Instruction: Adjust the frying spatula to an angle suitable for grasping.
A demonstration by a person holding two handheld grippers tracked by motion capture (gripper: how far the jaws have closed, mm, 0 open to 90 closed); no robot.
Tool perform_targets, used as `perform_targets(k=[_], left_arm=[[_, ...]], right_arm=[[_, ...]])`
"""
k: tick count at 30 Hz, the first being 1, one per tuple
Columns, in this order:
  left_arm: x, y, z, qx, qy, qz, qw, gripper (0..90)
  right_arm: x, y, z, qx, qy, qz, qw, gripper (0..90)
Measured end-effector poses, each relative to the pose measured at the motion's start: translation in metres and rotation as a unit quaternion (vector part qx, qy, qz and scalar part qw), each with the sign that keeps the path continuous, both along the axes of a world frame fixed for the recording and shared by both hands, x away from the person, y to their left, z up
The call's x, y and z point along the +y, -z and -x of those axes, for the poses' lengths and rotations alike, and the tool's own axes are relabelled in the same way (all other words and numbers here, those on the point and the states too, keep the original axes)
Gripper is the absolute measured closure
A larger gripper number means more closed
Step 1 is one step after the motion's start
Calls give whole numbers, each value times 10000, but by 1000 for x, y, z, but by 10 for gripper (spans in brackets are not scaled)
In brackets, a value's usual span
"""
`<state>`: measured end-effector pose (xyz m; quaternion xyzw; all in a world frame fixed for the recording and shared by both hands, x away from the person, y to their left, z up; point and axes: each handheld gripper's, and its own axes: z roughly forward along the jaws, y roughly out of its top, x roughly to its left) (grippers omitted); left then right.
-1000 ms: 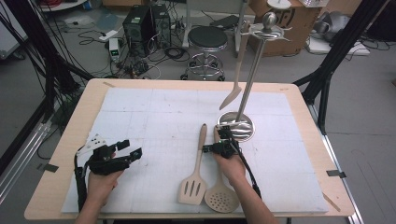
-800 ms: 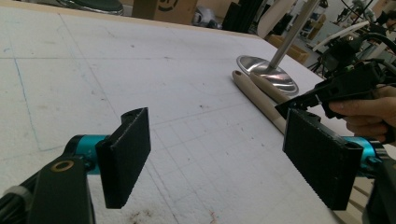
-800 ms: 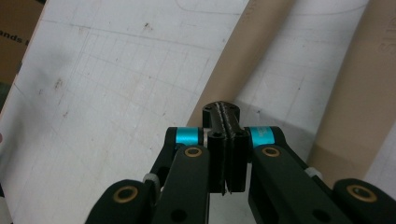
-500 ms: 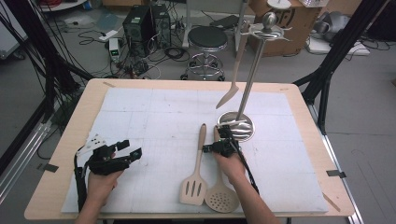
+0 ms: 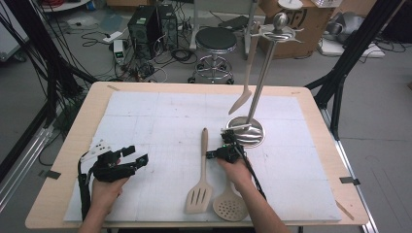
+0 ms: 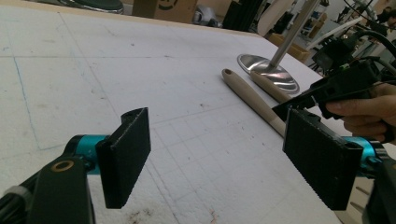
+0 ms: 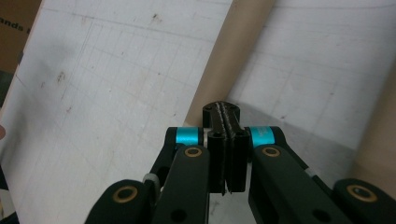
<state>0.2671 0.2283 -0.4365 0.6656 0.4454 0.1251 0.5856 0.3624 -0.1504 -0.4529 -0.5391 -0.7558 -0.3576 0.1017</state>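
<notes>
One spoon (image 5: 247, 82) is already hanging on the metal stand (image 5: 265, 73); the slotted turner (image 5: 201, 179) and the round skimmer (image 5: 230, 206) are lying flat on the white mat (image 5: 145, 121), waiting. The right gripper (image 7: 223, 122) is sitting over the skimmer's handle (image 7: 229, 60), jaws pressed together, pinching nothing; the left gripper (image 6: 219, 163) is resting with jaws spread wide. The right hand (image 5: 238, 170) is hiding most of that handle.

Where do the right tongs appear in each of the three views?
High view: right tongs at centre, beside the wooden spatula handle.
Left gripper view: right side, above mid-height.
Right gripper view: bottom centre, shut, over a beige handle.
Shared landmark: white gridded mat.
</notes>
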Motion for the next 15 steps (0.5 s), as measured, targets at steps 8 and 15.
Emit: perform_targets(k=[8, 15], left_arm=[[0, 0, 0, -1, -7, -4, 10000, 239], [1, 0, 0, 1, -17, -4, 10000, 239]], right_arm=[[14, -2, 2, -150, -385, 192, 9990, 895], [34, -5, 1, -193, -691, 370, 9967, 894]])
